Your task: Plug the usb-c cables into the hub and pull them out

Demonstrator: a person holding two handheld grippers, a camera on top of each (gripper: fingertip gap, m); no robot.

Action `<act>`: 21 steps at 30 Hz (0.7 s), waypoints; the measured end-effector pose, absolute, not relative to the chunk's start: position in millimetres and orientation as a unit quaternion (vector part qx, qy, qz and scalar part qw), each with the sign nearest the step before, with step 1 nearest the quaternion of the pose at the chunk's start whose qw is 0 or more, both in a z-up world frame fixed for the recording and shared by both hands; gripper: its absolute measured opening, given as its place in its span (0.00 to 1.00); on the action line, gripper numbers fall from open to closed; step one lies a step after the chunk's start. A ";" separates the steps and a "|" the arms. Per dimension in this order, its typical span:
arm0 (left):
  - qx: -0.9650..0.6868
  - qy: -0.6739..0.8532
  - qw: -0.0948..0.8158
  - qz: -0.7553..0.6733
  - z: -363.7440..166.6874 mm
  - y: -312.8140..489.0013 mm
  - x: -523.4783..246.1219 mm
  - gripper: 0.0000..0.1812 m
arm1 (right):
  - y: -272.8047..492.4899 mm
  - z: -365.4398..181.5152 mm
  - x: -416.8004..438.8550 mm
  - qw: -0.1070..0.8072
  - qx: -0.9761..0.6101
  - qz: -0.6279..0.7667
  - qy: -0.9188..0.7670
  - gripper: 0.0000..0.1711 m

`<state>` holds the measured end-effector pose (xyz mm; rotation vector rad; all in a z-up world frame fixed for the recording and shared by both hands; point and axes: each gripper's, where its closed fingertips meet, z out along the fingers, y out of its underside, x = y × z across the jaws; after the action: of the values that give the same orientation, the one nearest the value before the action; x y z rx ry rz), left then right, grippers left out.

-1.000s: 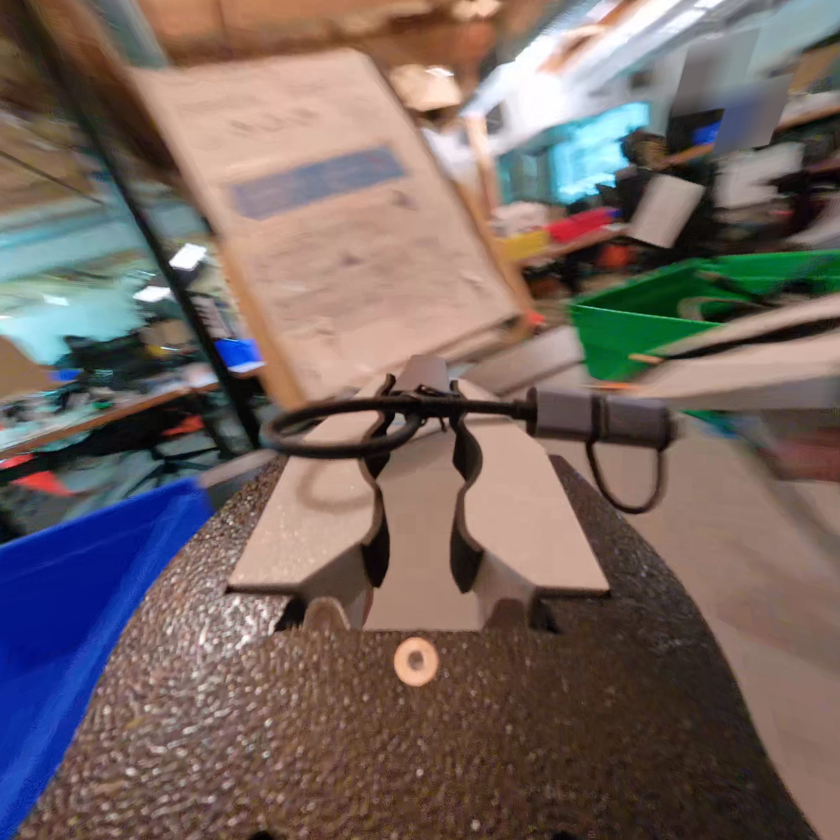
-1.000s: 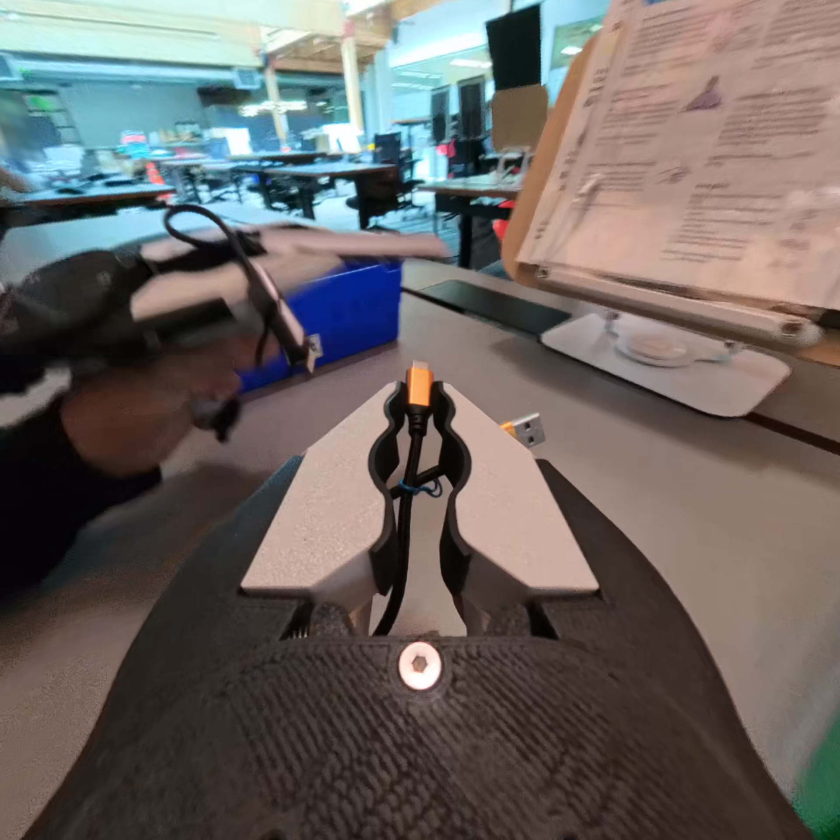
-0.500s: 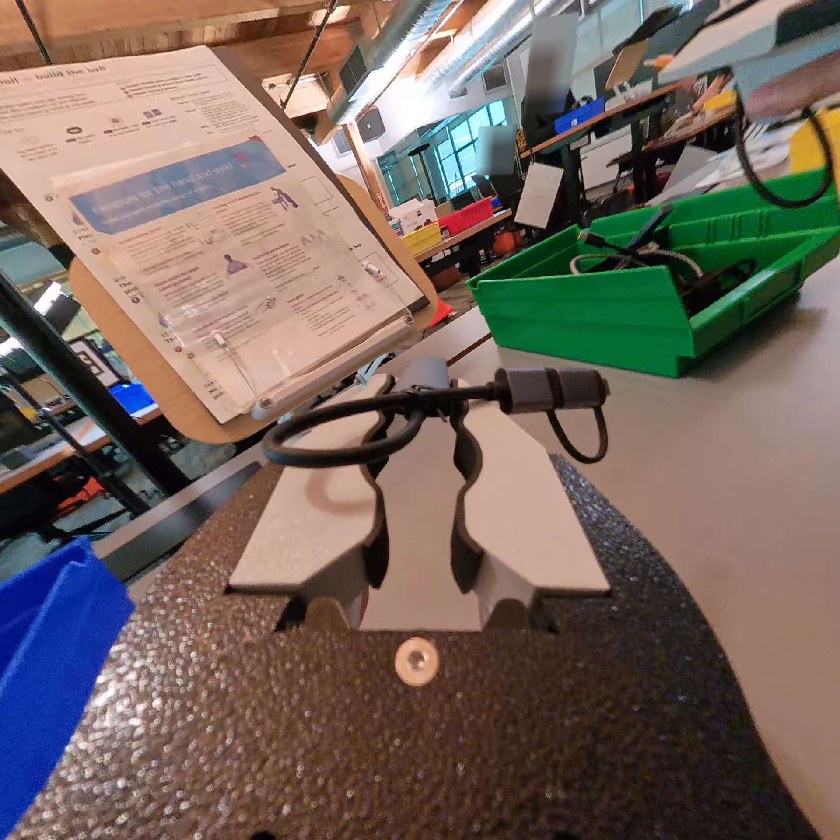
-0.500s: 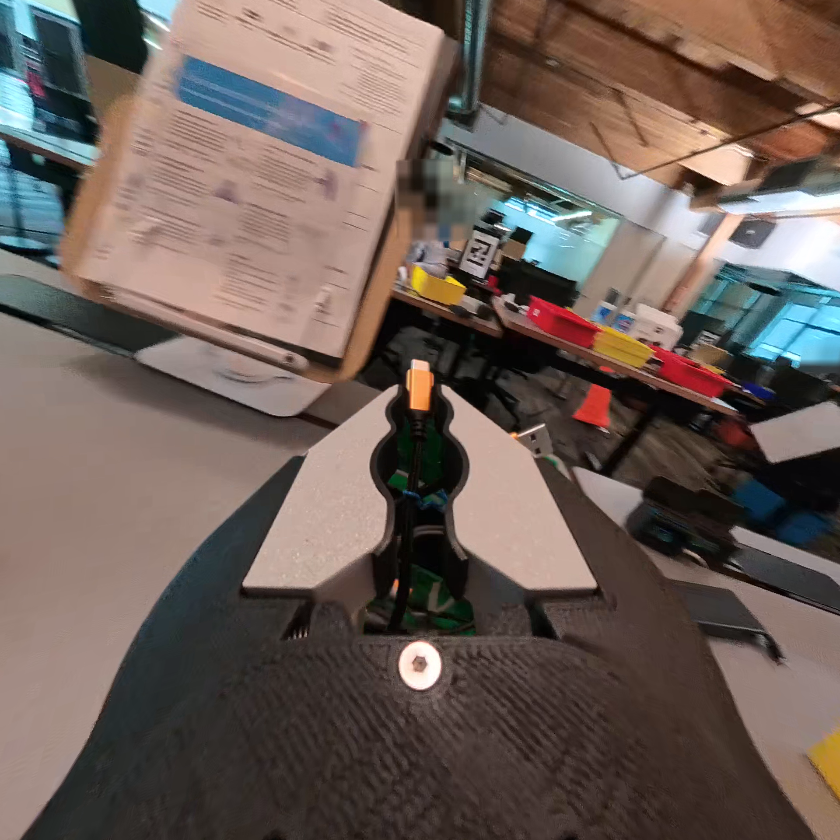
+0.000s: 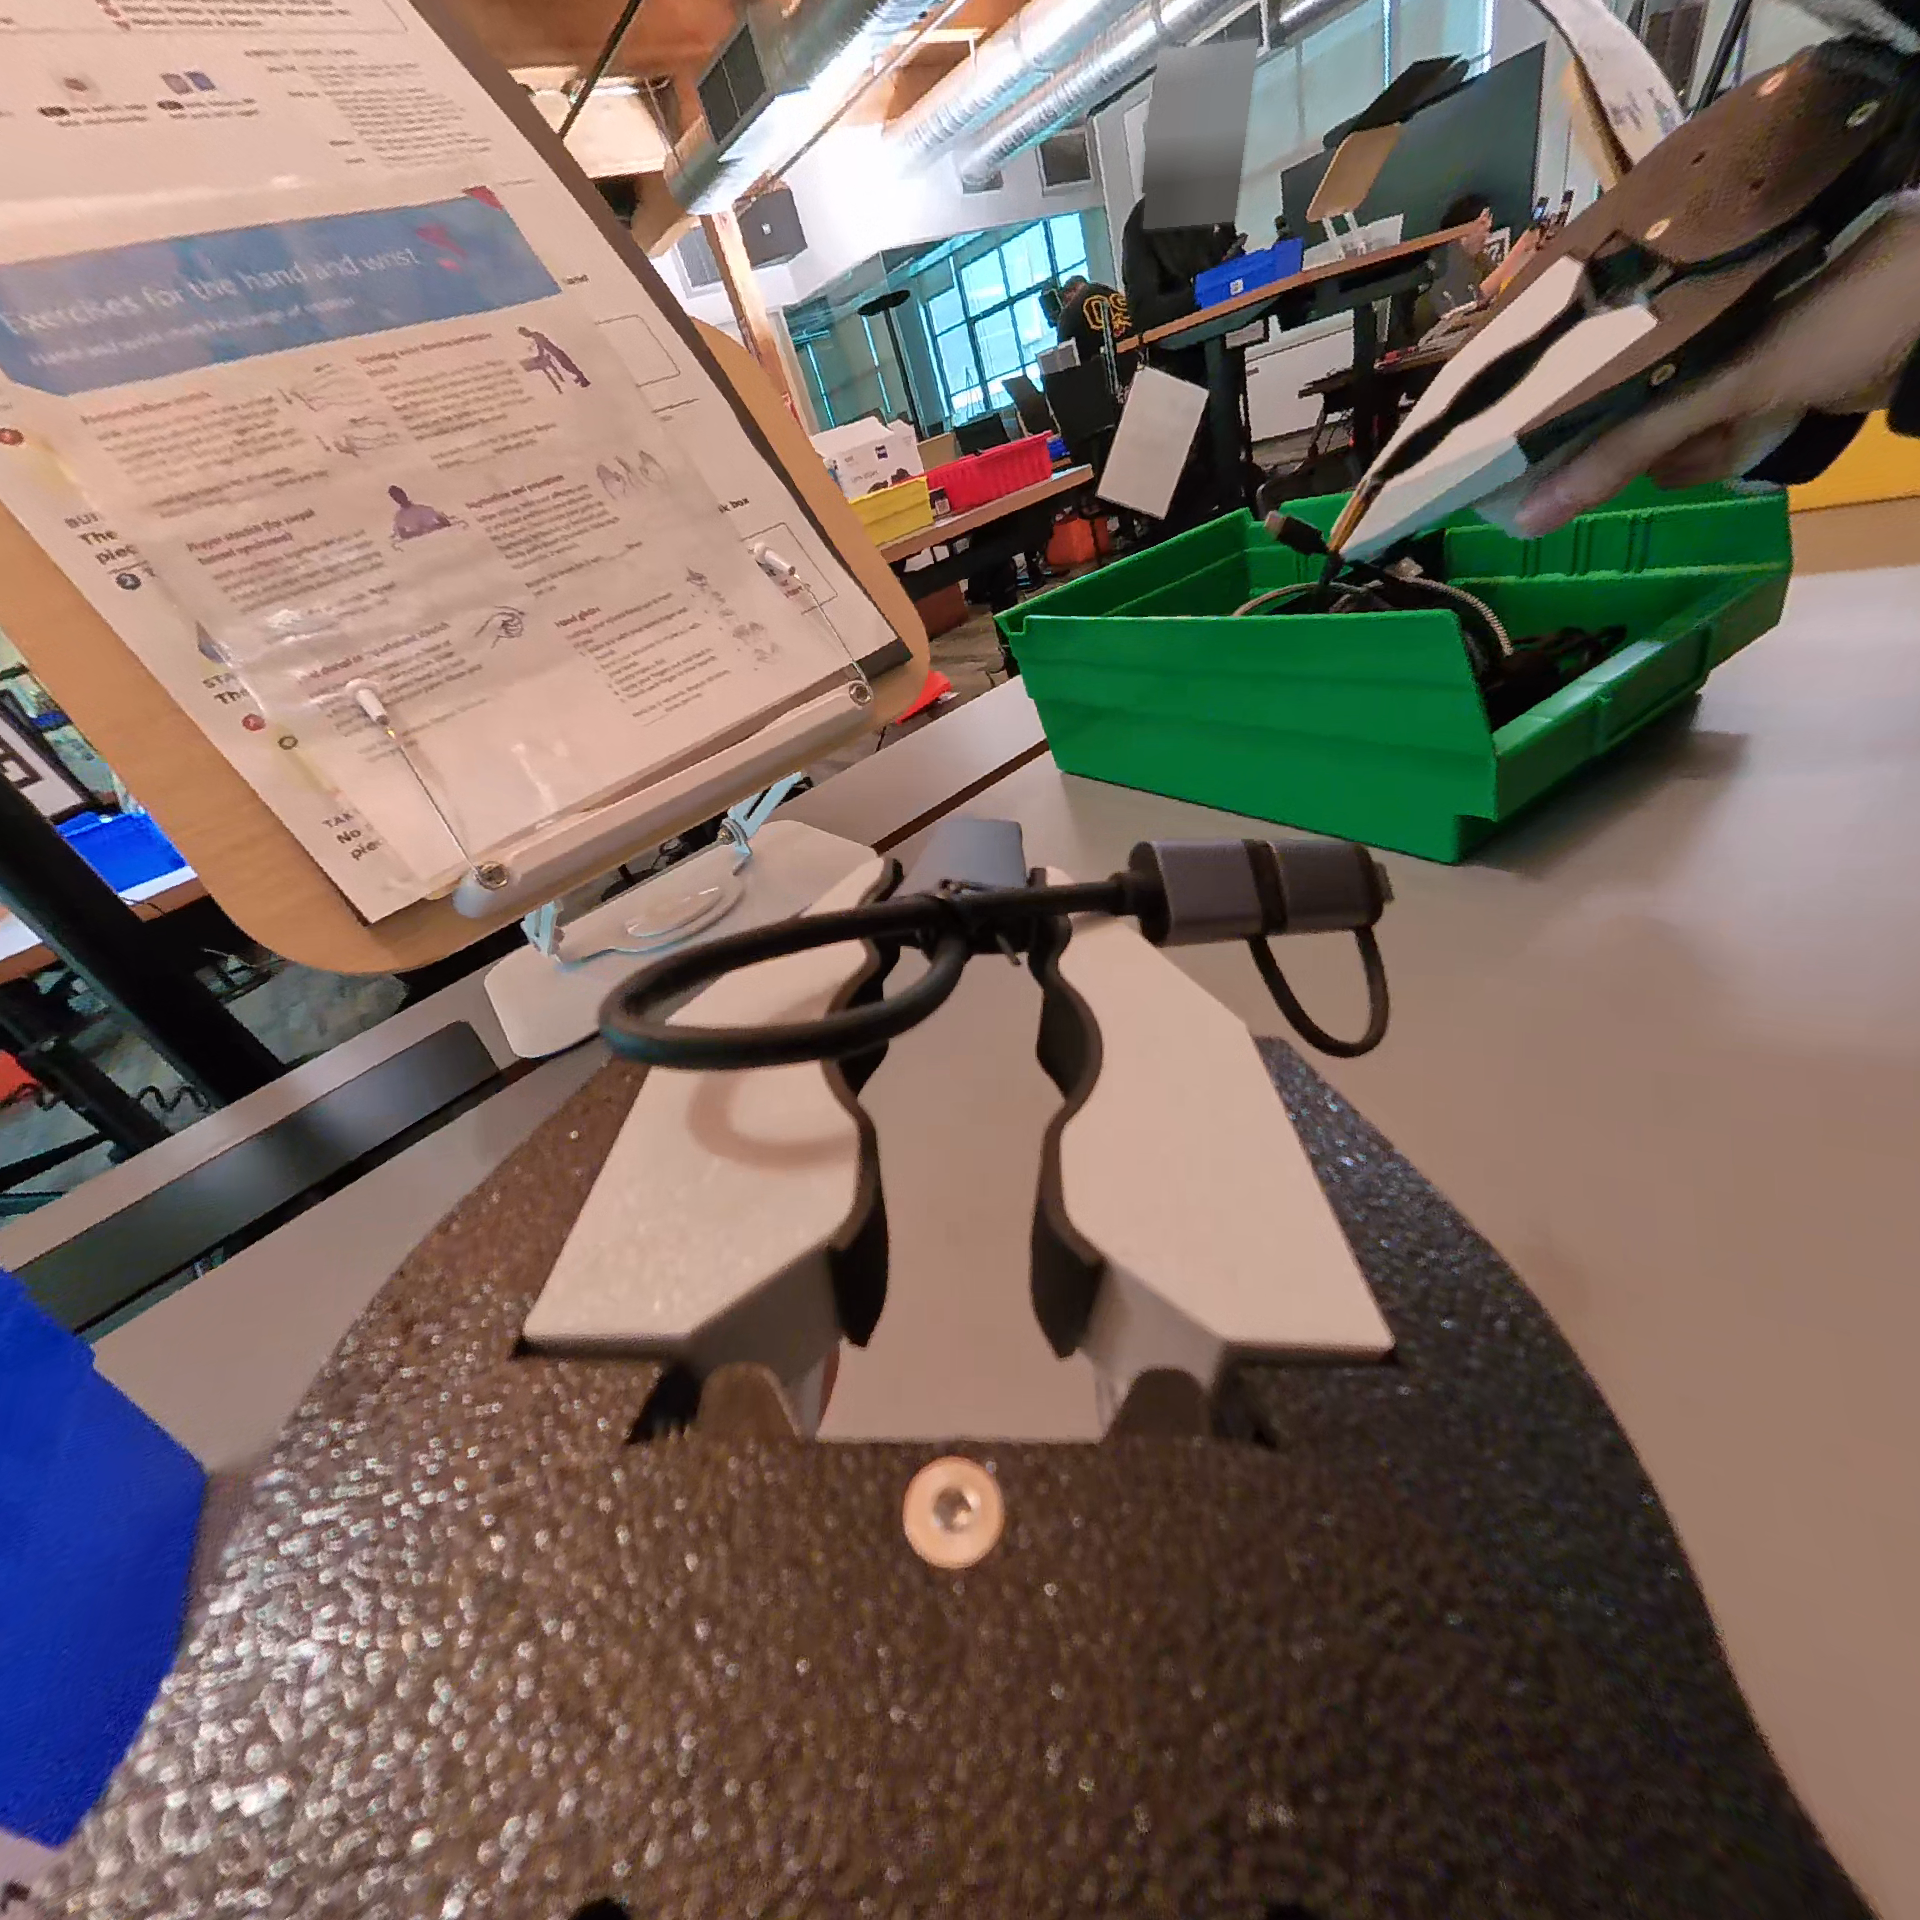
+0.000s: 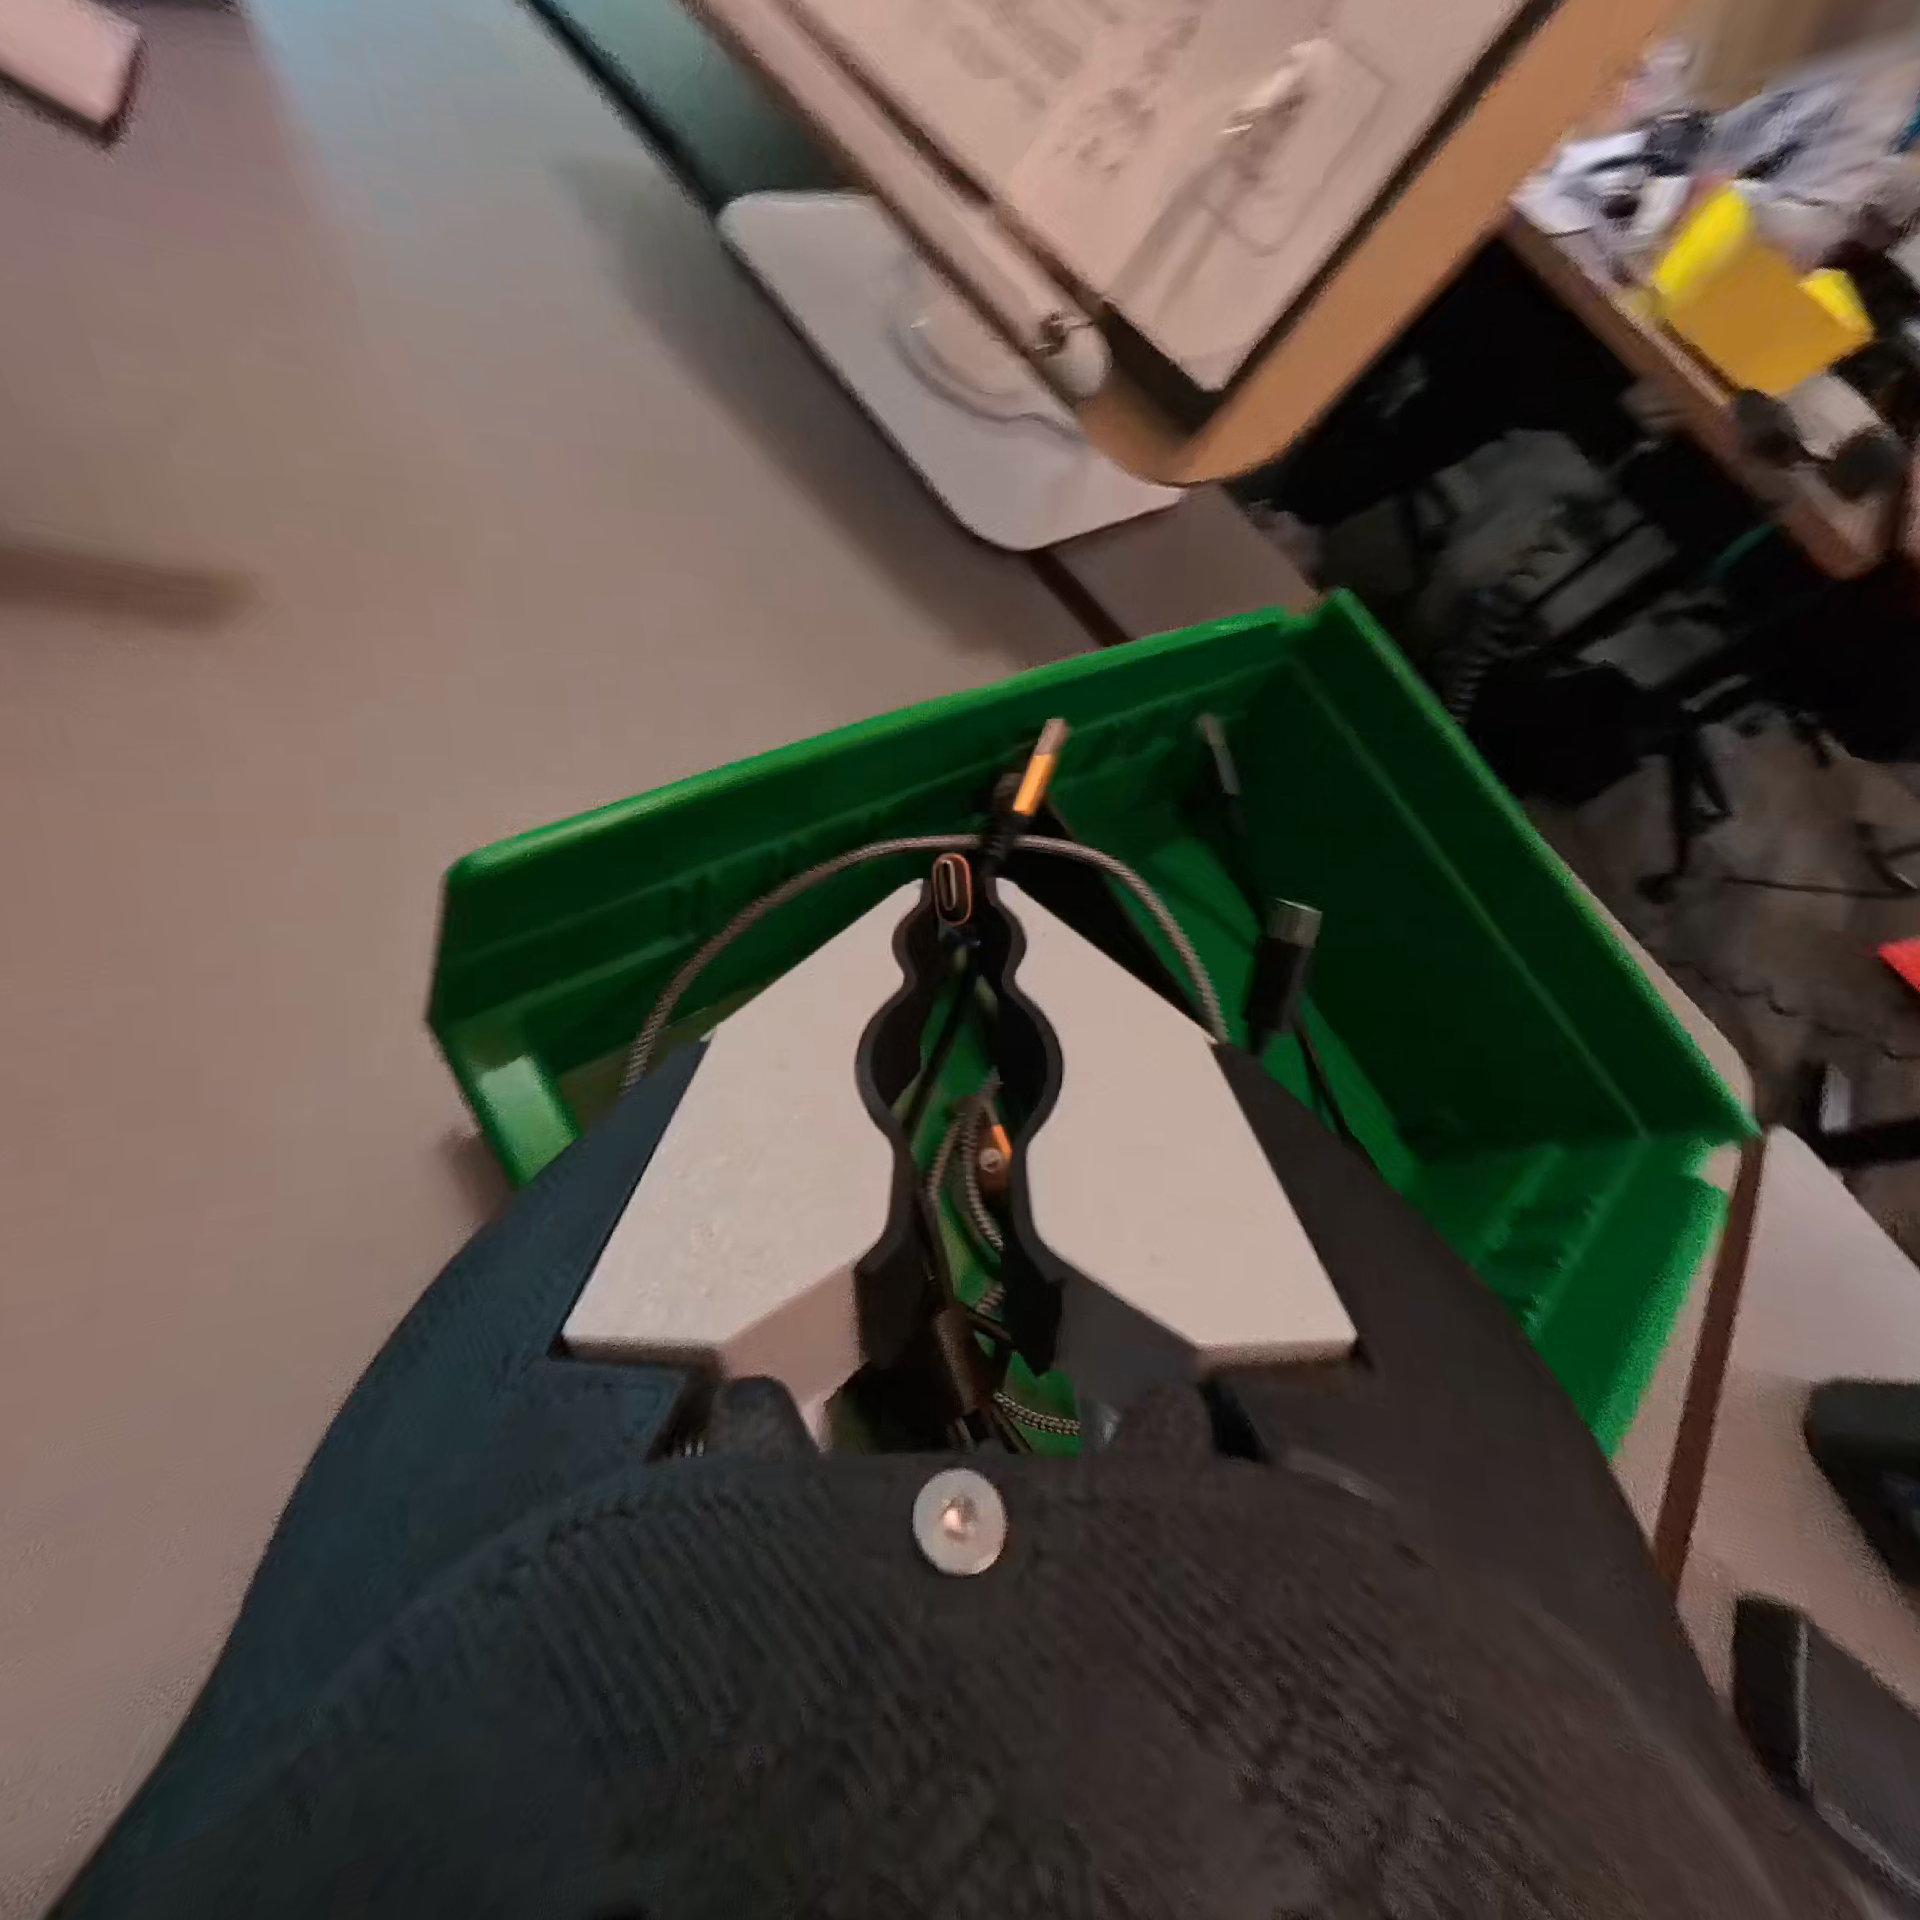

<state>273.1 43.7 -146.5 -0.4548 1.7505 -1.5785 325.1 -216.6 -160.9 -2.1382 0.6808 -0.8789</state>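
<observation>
Left tool clamped on hub — right tool pinching orange-tipped cable over green bin.

Plenty of open grey table to the right of the left gripper, nothing on it till the green bin further back. Left side is tight: the tilted document stand leans over, its white base just ahead, a blue bin at the near left. The right gripper hovers over the green bin, which is crowded with a braided cable and loose plugs
</observation>
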 end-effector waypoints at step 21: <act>-0.037 0.618 0.038 -0.784 -125.1 4.6 198.9 0.12 | -36.4 -131.3 202.1 0.677 -0.718 -0.067 0.148 0.35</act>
<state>198.9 4.6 -125.1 -0.1142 1.8956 -2.4055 202.1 -36.4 -131.3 -1.6128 0.3337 -0.1495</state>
